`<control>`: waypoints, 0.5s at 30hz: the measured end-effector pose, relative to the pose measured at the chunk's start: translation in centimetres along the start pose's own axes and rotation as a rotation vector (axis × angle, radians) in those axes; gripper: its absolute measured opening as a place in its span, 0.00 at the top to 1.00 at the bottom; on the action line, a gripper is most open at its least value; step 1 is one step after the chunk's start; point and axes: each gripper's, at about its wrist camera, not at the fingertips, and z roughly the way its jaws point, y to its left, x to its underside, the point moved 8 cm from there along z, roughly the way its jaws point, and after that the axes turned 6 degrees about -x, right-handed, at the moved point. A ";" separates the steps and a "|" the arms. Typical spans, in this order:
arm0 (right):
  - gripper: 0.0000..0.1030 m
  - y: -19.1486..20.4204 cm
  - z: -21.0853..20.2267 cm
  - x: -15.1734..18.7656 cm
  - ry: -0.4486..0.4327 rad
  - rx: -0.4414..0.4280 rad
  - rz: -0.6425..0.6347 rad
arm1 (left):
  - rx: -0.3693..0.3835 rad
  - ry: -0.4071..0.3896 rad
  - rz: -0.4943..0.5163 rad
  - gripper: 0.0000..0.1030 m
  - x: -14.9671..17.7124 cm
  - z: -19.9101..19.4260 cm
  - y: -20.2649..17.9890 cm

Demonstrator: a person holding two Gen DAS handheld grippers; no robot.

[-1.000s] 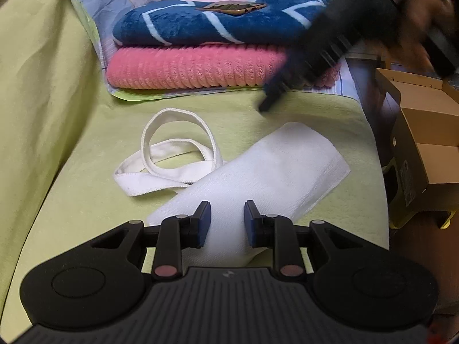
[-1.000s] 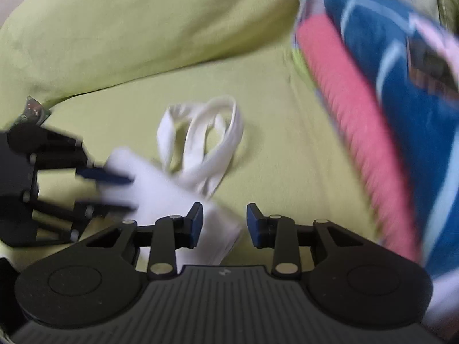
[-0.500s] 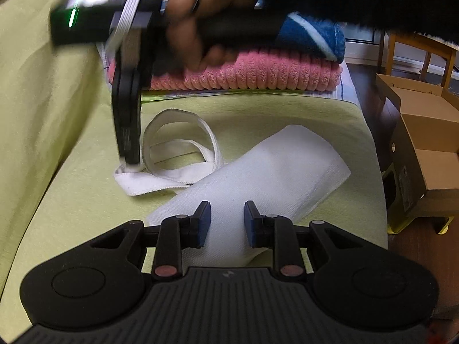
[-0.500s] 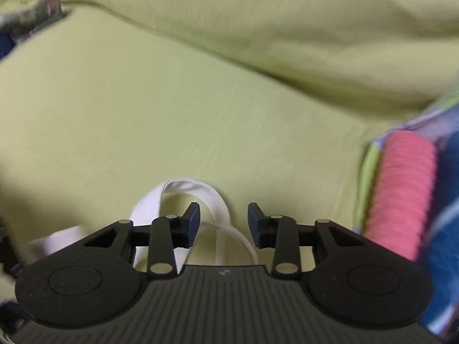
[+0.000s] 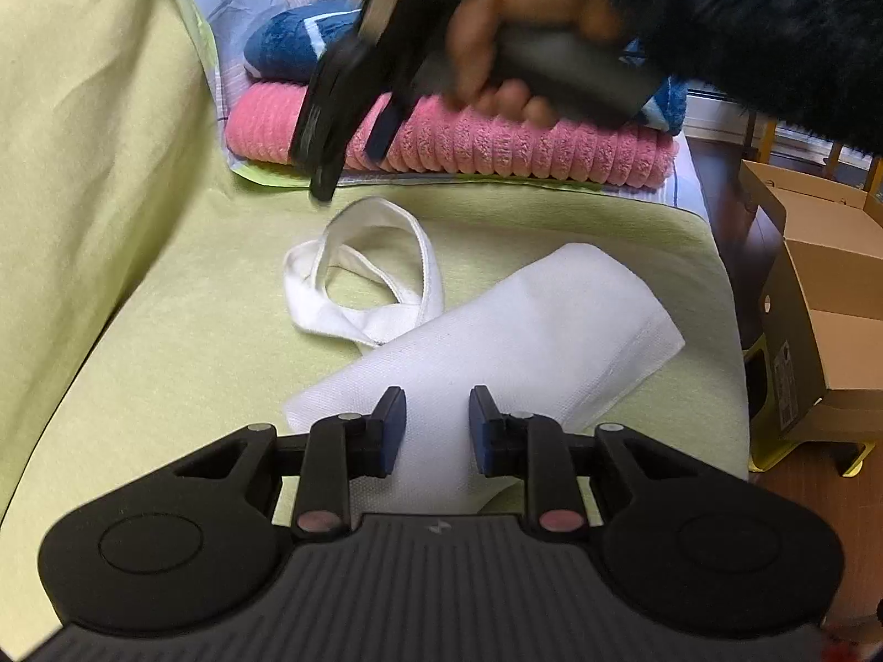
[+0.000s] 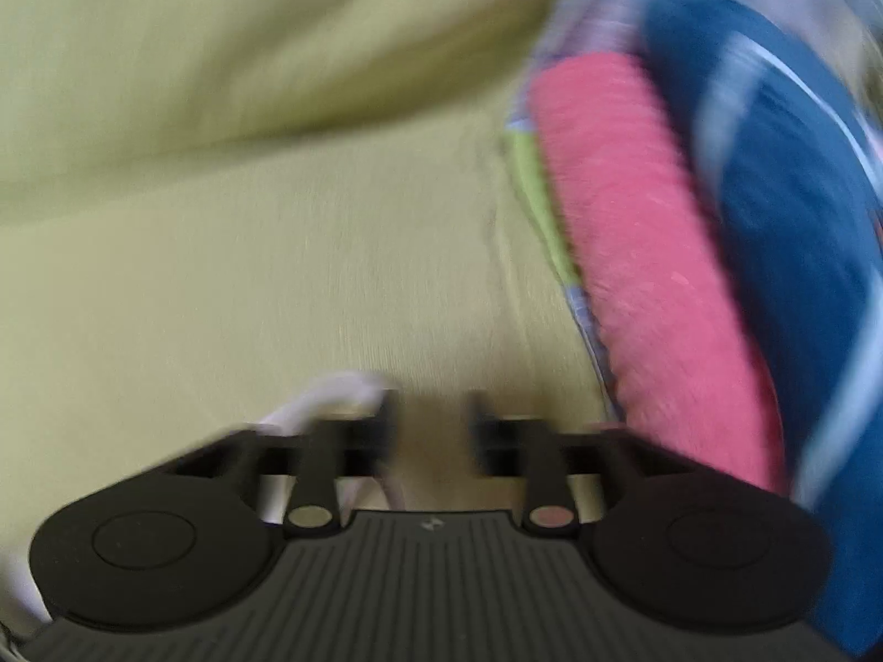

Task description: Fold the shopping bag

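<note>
The white shopping bag (image 5: 496, 342) lies folded into a narrow strip on the green sofa seat. Its two handles (image 5: 375, 276) curl in a loop at its far left end. My left gripper (image 5: 436, 425) hovers over the near end of the strip, jaws apart, with nothing pinched. My right gripper (image 5: 353, 160), held by a hand in a dark sleeve, hangs tilted just beyond the handle loop. Its jaws are opening and nothing is between them. The right wrist view is blurred: the right gripper (image 6: 433, 419) is over bare seat, with a bit of handle (image 6: 331, 391) at its left finger.
A folded pink towel (image 5: 496, 138) and a blue blanket (image 5: 287, 44) are stacked at the back of the seat, close behind the right gripper. The sofa back (image 5: 83, 138) rises on the left. An open cardboard box (image 5: 828, 303) stands on the floor to the right.
The right gripper swung from the handles' left end up and to the right, beyond the loop, with its jaws wider. The handles' left end has drawn inward. The left gripper has kept still.
</note>
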 end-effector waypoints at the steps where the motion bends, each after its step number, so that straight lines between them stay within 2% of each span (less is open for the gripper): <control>1: 0.52 -0.5 -1.3 0.0 -0.023 -0.013 0.006 | 0.000 0.000 -0.001 0.72 0.0 0.0 0.0; 5: 0.52 -0.3 -4.0 1.0 -0.004 -0.174 0.016 | 0.002 0.002 -0.011 0.72 -0.1 0.1 0.0; 7: 0.52 0.3 -3.9 1.6 0.017 -0.187 -0.020 | -0.004 0.006 -0.007 0.72 -0.2 0.1 -0.1; 9: 0.52 1.0 -2.9 2.3 0.043 -0.161 -0.071 | -0.008 0.010 -0.005 0.72 -0.2 0.0 -0.1; 10: 0.61 1.3 -2.2 2.7 0.061 -0.141 -0.087 | -0.008 0.012 -0.007 0.72 -0.2 0.0 -0.1; 11: 1.00 1.1 -1.4 3.0 0.076 -0.085 -0.099 | -0.009 0.013 -0.008 0.72 -0.2 0.0 0.0; 12: 0.96 0.6 -0.5 3.3 0.088 -0.010 -0.109 | -0.010 0.014 -0.010 0.72 -0.2 0.0 0.0; 13: 0.97 0.1 -0.1 3.4 0.081 0.031 -0.075 | -0.012 0.014 -0.011 0.72 -0.2 0.0 0.0; 15: 0.96 -0.9 0.2 3.4 0.043 0.076 0.040 | -0.017 0.016 -0.015 0.72 -0.2 0.0 0.0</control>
